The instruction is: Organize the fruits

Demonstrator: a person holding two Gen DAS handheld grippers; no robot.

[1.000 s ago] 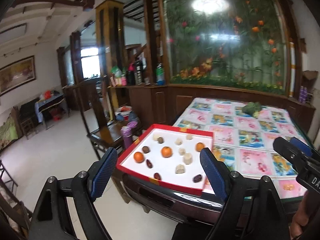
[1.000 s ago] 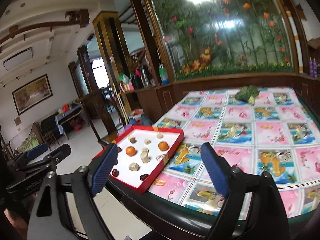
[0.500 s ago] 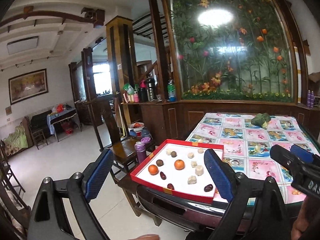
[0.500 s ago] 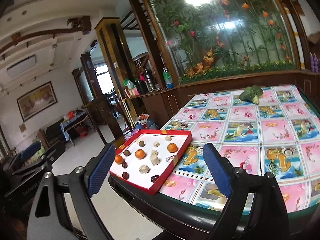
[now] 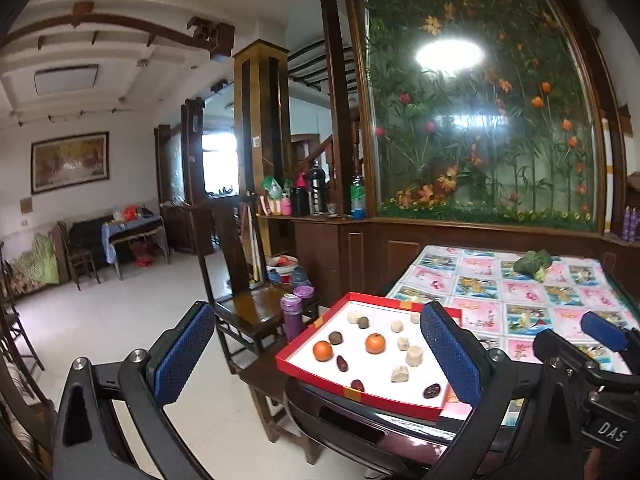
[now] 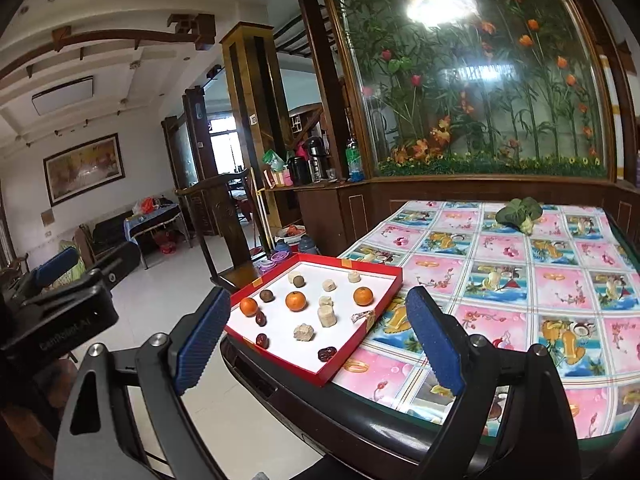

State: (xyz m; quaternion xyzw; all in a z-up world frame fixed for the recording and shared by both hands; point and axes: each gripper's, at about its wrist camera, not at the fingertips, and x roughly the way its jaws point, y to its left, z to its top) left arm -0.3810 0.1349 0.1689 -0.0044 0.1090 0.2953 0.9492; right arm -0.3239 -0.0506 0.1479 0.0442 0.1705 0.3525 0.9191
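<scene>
A red-rimmed white tray (image 6: 394,285) (image 5: 304,344) sits on the near left corner of the table. It holds three oranges (image 6: 295,301), several dark red dates (image 6: 327,353), round brown fruits (image 6: 266,295) and pale chunks (image 6: 327,315). My right gripper (image 6: 316,336) hovers open just short of the tray's near edge, nothing between its blue pads. My left gripper (image 5: 316,354) is also open and empty, held off the table's corner with the tray seen between its fingers. The right gripper's body (image 5: 592,364) shows at the right of the left wrist view.
The table wears a pink patterned cloth (image 6: 520,280) with a leafy green vegetable (image 6: 518,213) at its far end. A dark wooden chair (image 5: 244,280) with purple bottles (image 5: 291,316) stands left of the table. White floor (image 5: 120,320) spreads left.
Both grippers have tilted upward and drawn back slightly, so the tray sits lower in each view. Jaws stay wide; nothing in the tray has moved.
</scene>
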